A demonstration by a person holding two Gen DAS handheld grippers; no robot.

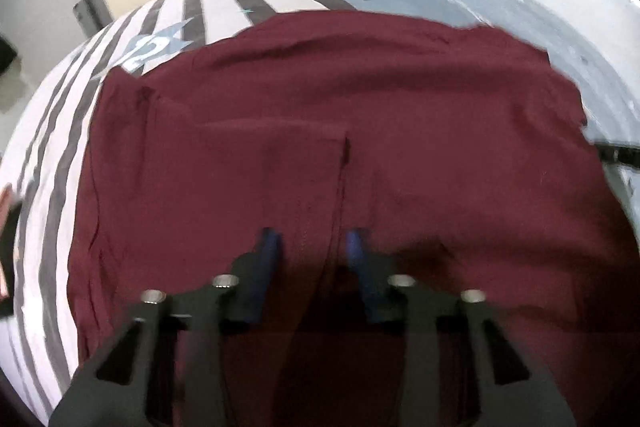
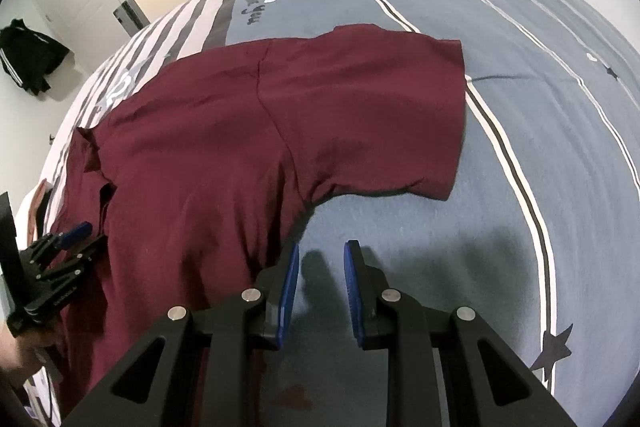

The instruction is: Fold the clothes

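Left hand-held gripper (image 1: 312,239): your jaws stand apart at a middling width, hovering low over the maroon shirt (image 1: 320,131) with a dark seam or placket line running up between the blue pads (image 1: 270,247); nothing is gripped. The view is blurred, so I cannot tell whether the tips touch the cloth.
Shirt position: it lies spread on the bed (image 2: 520,107), across the border between the striped panel and the blue panel of the cover, with one short sleeve (image 2: 400,115) stretched out toward 1 o'clock in the right wrist view.
Collar end: the collar (image 2: 90,151) sits at about 9 o'clock in that view, just above your left tool.
Right hand-held gripper (image 2: 322,267): open to a moderate gap, empty, over bare bed cover just beside the shirt's side edge, which lies at its 9 o'clock.
Step in hand: likely taking hold for the first fold.
Doing it well: pinch both layers at the edge, not only the top one; lift both sides level; carry the sleeve inward before folding the body, and smooth the wrinkles near the armpit first.
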